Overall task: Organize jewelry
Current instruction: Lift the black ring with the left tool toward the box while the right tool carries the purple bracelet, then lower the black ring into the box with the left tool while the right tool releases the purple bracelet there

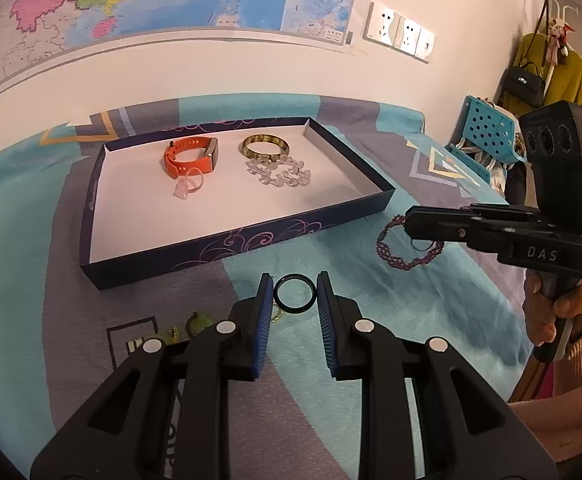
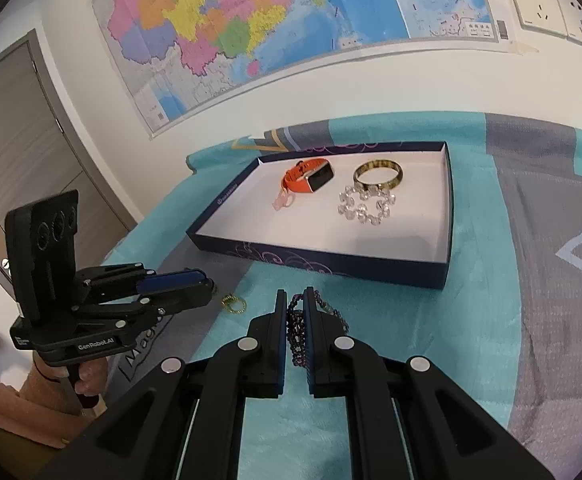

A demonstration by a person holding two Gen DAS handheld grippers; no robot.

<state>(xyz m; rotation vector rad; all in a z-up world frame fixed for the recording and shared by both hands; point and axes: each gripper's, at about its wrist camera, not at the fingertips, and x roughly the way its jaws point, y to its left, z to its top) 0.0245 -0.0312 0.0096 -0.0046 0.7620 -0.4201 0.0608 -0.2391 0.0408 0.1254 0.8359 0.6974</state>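
You have both tongs loaded for the tray (image 2: 449, 216): right tongs (image 2: 295, 334) clamped on the purple beaded bracelet (image 2: 297, 332), left tongs (image 1: 294, 296) narrowed around the dark ring (image 1: 293, 294), both just short of it above the bed

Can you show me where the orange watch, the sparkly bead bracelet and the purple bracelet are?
orange watch (image 1: 189, 156): left wrist view, on its strap.
sparkly bead bracelet (image 2: 365, 206): right wrist view, on its clear beads.
purple bracelet (image 2: 297, 330): right wrist view, on the beads between the fingers.
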